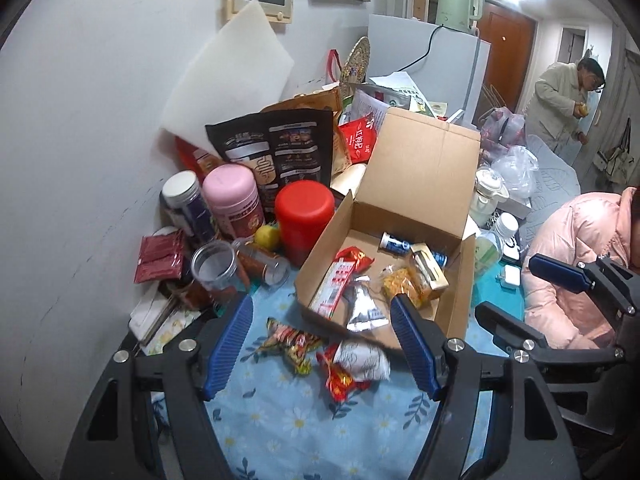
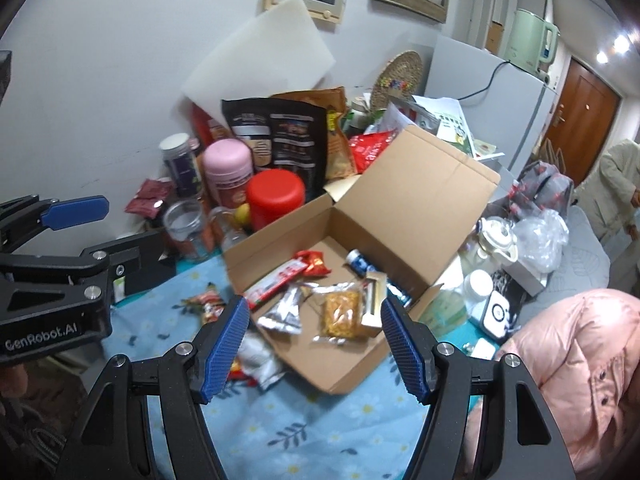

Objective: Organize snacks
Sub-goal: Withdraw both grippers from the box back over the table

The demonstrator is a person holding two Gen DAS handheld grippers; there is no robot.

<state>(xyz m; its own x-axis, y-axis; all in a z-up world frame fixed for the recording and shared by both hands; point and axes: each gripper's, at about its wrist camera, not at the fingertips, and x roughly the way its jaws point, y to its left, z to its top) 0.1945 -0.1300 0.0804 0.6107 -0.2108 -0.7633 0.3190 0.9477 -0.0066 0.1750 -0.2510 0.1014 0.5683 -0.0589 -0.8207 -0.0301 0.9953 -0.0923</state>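
Both claws half open and empty, left claw [image 1: 322, 334], right claw [image 2: 314, 338], cardboard box [image 2: 420, 184] below, jars [image 1: 306, 216] crowding behind

Left gripper [image 1: 322, 342] tilted downward, blue-padded jaws spread apart, nothing between pads. Right gripper [image 2: 314, 344] alongside, same downward tilt, jaws likewise apart, empty. Both held side by side.

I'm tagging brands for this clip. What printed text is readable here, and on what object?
"GenRobot.AI": on the black body of the left gripper, seen in the right wrist view.
Red pouch behind the cardboard box: white characters, too blurred to quote.
Black bag, pink jar and the snack wrappers: print too small to read.
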